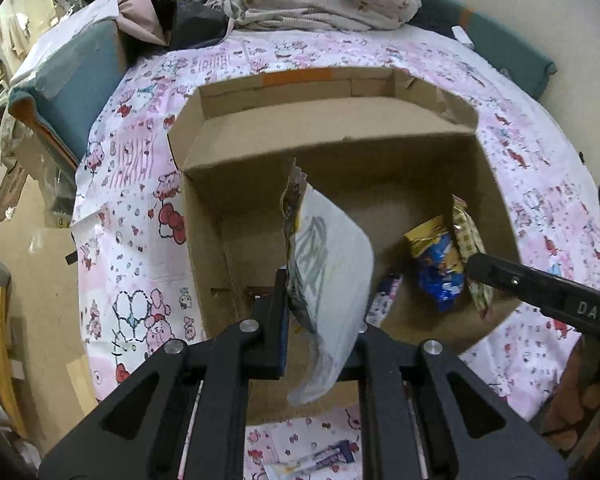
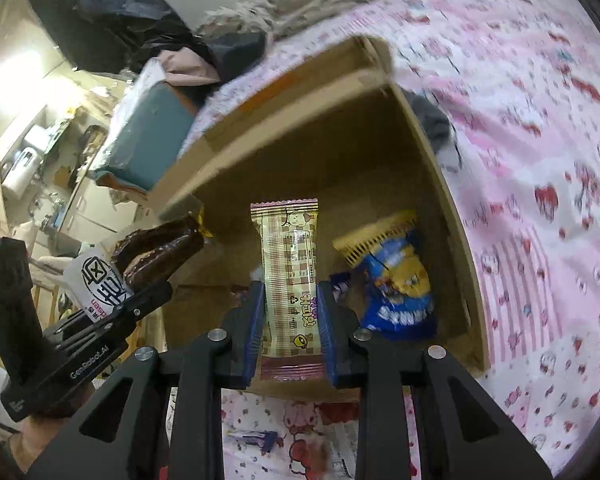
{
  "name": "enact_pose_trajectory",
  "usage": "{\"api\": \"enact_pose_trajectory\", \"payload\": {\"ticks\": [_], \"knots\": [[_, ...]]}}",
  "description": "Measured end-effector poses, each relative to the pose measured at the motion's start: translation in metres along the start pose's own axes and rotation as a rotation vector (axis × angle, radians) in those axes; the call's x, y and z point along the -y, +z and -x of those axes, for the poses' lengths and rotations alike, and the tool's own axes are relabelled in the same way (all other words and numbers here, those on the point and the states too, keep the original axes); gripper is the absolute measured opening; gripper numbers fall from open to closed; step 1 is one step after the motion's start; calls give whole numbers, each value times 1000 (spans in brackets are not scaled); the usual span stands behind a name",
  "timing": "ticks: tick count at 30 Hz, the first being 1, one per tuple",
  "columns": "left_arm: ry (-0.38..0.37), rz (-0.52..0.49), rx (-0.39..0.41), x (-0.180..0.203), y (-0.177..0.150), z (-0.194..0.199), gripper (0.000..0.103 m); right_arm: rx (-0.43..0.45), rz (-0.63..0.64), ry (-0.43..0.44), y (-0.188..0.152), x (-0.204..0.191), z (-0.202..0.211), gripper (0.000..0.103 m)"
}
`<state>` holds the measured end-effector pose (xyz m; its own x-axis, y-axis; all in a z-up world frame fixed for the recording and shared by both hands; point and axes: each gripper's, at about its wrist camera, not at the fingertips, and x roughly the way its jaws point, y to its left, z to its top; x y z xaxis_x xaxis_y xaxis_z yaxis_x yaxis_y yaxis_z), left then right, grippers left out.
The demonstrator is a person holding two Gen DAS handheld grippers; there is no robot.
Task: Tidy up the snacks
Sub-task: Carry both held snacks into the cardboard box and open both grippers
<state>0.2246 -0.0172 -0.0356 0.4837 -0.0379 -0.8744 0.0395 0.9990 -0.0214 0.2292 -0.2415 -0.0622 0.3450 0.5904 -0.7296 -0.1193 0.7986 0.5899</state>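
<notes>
Over the open cardboard box (image 1: 340,184), in the left wrist view, the left gripper (image 1: 320,320) is closed almost fully on the edge of a white snack bag (image 1: 332,264), which hangs tilted above the box's left half. Down on the box floor at the right lie a blue and yellow snack pack (image 1: 436,264) and, just beside it, the end of a purple wrapper (image 1: 384,300). A checked wafer bar (image 1: 470,248) comes in from the right, held by the right gripper (image 1: 476,268). The box sits on a bed cover (image 1: 132,208) printed with pink cartoon figures; another small purple snack bar (image 1: 320,460) lies on the cover at the near edge.

From the right wrist view, the right gripper (image 2: 290,316) is narrowly open and clamped on the sides of the checked wafer bar (image 2: 288,264), held upright over the cardboard box (image 2: 432,184). The blue and yellow snack pack (image 2: 396,280) rests inside the box, right of the bar. At the left, the left gripper (image 2: 156,292) holds the white snack bag (image 2: 96,280), whose printed face shows a chocolate-coated treat. A small purple snack bar (image 2: 256,438) lies on the bed cover (image 2: 540,160) before the box.
</notes>
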Motion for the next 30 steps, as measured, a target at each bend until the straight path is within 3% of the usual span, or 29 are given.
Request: {"api": "enact_pose_trajectory", "payload": {"ticks": [14,18,19,21,23,25,26,30], "knots": [[22,-21,40,5,-4,-11,9,-10,-19,1,6,3,-10,27],[-19,-5,23,5,-3,-12,10,-9,-29,19,7,4,-13,30],[-30,-3,10,5,-3,-14,14,-7,-38,25,7,4,-13,30],[-45,5,-6,5,-5,-16,32,-8,-64,49,8,7,-13,31],[-62,30,1,4,-7,-12,62,-1,-80,66,9,9,-12,39],[-58,41,44,4,-9,-2,78,25,-84,53,9,9,-8,65],[-55,43,57,4,-10,1,85,38,-82,48,10,8,-5,69],[-72,67,82,-1,-10,10,86,46,-74,41,12,7,0,71]]}}
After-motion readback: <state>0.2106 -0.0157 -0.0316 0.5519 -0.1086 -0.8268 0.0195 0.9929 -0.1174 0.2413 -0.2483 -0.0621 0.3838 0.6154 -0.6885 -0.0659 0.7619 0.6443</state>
